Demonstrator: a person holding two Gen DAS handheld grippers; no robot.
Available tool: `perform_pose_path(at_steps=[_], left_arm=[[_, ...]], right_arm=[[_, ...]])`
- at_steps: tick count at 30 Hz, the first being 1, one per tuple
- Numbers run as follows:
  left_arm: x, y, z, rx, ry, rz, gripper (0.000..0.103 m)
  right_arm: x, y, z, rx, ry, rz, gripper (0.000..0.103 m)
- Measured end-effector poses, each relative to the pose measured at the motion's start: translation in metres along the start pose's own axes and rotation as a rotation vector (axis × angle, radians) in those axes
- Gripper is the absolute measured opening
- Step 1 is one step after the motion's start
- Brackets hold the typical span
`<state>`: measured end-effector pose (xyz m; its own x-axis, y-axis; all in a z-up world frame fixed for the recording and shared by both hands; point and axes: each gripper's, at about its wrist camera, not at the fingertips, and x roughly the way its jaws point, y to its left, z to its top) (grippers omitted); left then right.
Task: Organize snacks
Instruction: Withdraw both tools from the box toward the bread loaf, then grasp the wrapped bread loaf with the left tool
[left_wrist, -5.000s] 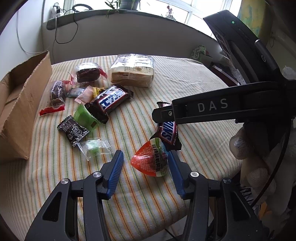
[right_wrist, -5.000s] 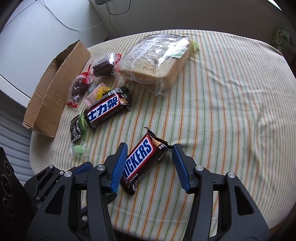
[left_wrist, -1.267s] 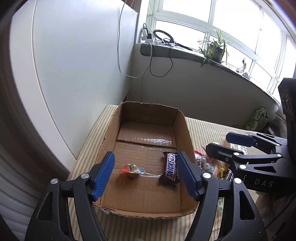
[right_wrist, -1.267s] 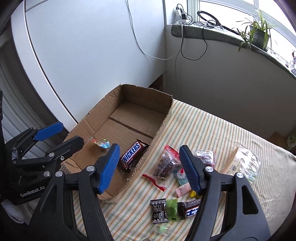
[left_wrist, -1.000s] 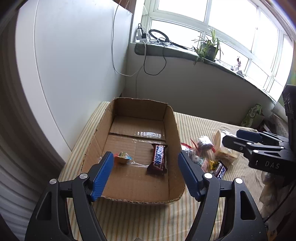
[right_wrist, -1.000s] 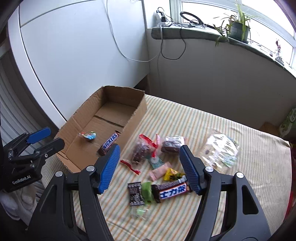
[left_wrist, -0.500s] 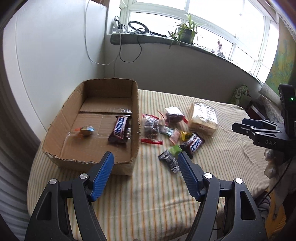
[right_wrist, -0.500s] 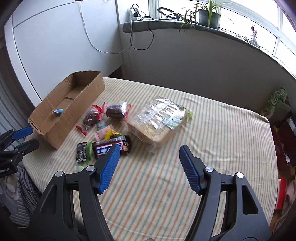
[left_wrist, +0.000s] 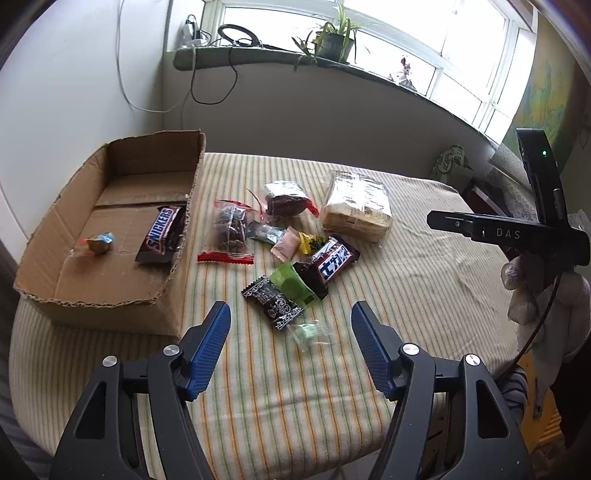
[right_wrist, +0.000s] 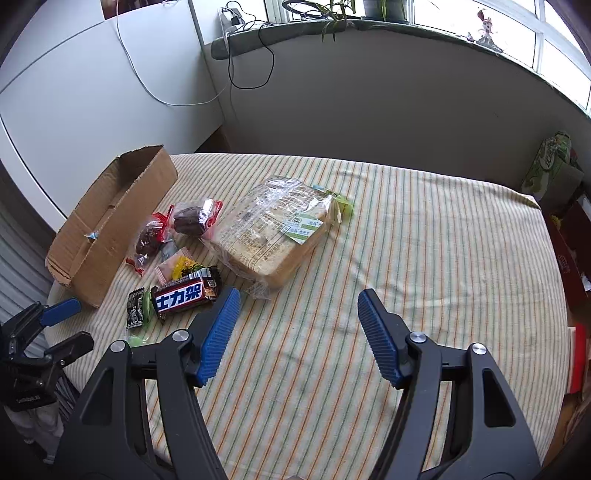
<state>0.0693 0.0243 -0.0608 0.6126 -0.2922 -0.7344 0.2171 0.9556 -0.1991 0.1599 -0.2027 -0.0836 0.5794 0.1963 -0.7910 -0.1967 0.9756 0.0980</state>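
Closest to the left wrist cam is the left gripper (left_wrist: 290, 314), jaws apart with nothing between them, and they're closing a bit right now. Just past its tips on the striped bench (left_wrist: 424, 295) sits a small clear wrapper with something green (left_wrist: 309, 332), then a black patterned candy packet (left_wrist: 273, 302) touching a green packet (left_wrist: 291, 286). A dark chocolate bar with white Chinese lettering (left_wrist: 328, 264) lies partly over that green one. Behind it there's a cluster of small stuff: a yellow sweet (left_wrist: 309, 242), a pinkish sachet (left_wrist: 286, 244), and a dark little sachet (left_wrist: 264, 232). To the left of those is a clear bag with red edges and dark pieces inside (left_wrist: 231, 230), and further back another red-trimmed bag with something dark brown (left_wrist: 286, 199). A wrapped loaf of sliced bread (left_wrist: 356, 206) is at the back right of the pile.

The cardboard box (left_wrist: 110, 299) is off to the left on the same bench, and it already has a Snickers bar (left_wrist: 160, 234) against its right wall plus a little colourful foil candy (left_wrist: 98, 243) near the left side.

The right gripper (right_wrist: 298, 306) hovers over bare cloth, jaws parted and holding nothing, with the Chinese-lettered bar and the bread just ahead-left of it. In the left cam its side shows at the far right edge.

Way back is a windowsill (left_wrist: 258, 55) with a potted plant (left_wrist: 332, 40) and cables.
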Motion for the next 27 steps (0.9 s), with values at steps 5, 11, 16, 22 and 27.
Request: perform_pose_path(at_steps=[5,11,16,22,27], left_arm=[[0.017,-0.007,0.015,0.004,0.023,-0.045,0.063],[0.036,-0.02,0.054,-0.005,0.008,-0.114,0.063],[0.063,-0.031,0.087,-0.03,0.021,-0.166,0.063],[0.106,-0.028,0.115,-0.083,0.075,-0.178,0.063],[0.135,-0.02,0.126,-0.141,0.128,-0.195,0.061]], right_arm=[[0.014,-0.005,0.005,0.041,0.024,0.033,0.069],[0.03,-0.025,0.015,0.143,0.042,0.107,0.069],[0.046,-0.041,0.023,0.227,0.062,0.167,0.069],[0.065,-0.045,0.028,0.261,0.088,0.212,0.069],[0.077,-0.045,0.031,0.264,0.106,0.22,0.062]])
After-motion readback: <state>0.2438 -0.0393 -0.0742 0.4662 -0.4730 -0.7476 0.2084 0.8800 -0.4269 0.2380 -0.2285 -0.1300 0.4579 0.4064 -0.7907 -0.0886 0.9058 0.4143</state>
